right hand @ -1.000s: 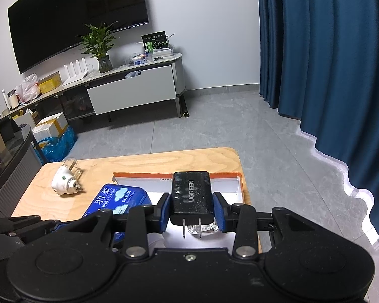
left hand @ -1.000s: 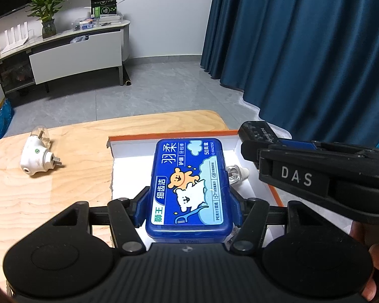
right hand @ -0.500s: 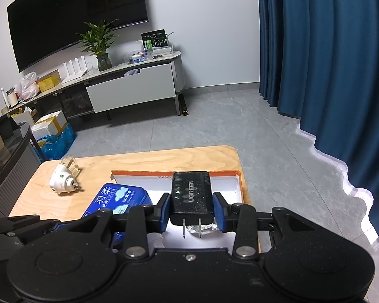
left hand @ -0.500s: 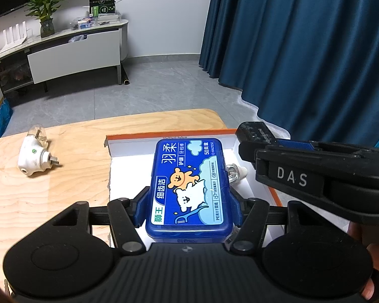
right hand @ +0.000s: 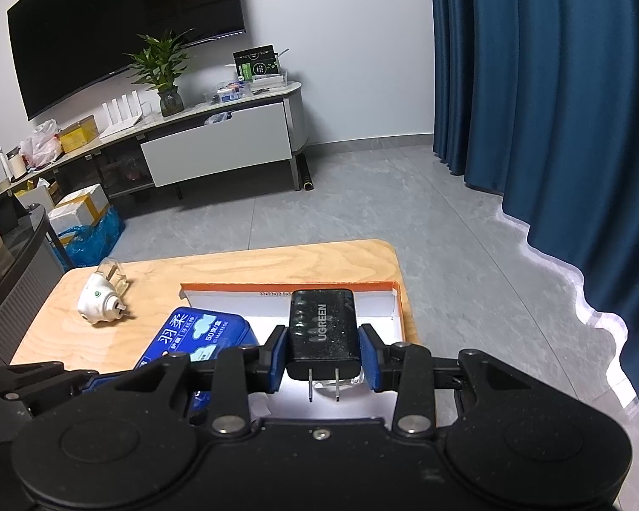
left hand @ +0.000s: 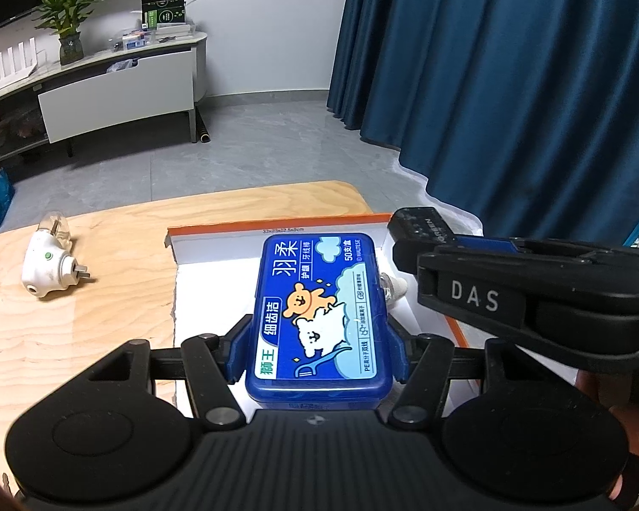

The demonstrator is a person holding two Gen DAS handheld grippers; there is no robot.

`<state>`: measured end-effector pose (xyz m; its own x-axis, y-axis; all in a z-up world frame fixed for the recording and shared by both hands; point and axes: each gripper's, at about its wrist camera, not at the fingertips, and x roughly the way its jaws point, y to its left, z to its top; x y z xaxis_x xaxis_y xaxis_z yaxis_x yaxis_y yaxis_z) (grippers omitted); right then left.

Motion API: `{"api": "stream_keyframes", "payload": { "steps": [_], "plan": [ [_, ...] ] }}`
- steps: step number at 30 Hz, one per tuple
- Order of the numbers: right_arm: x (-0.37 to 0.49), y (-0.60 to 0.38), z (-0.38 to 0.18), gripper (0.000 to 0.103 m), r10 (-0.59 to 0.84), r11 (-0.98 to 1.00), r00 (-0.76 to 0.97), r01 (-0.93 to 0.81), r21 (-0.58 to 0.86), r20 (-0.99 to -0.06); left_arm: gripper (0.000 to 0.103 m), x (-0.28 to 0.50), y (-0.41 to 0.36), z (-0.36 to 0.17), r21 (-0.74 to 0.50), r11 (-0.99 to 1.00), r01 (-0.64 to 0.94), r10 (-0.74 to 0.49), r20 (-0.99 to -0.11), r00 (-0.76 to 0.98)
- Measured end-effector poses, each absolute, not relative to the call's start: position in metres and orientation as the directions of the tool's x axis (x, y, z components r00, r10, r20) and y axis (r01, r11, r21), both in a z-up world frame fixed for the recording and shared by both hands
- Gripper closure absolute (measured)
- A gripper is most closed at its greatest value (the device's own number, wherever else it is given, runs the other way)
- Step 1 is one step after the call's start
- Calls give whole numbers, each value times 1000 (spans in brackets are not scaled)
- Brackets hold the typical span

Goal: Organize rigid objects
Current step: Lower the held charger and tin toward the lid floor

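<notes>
My left gripper (left hand: pixel 317 349) is shut on a blue floss-pick box (left hand: pixel 319 302) and holds it over a white tray with an orange rim (left hand: pixel 217 251). My right gripper (right hand: pixel 323 355) is shut on a black UGREEN charger (right hand: pixel 323 332), prongs toward the camera, above the same tray (right hand: pixel 234 296). The charger (left hand: pixel 421 225) and right gripper also show at the right in the left wrist view. The blue box (right hand: pixel 196 332) shows at the left in the right wrist view. A small clear item (left hand: pixel 394 287) lies in the tray under the charger.
A white plug-in device with a clear bottle (left hand: pixel 49 264) lies on the wooden table (left hand: pixel 85 319) left of the tray; it also shows in the right wrist view (right hand: pixel 100 298). Blue curtains (right hand: pixel 554 106) hang at the right. A TV cabinet (right hand: pixel 217 144) stands behind.
Both grippers keep their hold and have drifted slightly over the tray; the scene has shifted a little left in both views.
</notes>
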<state>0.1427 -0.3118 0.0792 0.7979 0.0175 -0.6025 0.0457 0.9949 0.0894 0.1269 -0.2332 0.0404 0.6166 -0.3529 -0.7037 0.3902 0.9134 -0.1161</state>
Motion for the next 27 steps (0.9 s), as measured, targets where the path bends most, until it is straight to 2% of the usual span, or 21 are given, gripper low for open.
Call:
{"api": "stream_keyframes", "payload": {
  "steps": [27],
  "plan": [
    [150,-312,66,59,12,994,777,58,91,-630,41,130,-235,35,-112,908,404,-357,-712,604]
  ]
}}
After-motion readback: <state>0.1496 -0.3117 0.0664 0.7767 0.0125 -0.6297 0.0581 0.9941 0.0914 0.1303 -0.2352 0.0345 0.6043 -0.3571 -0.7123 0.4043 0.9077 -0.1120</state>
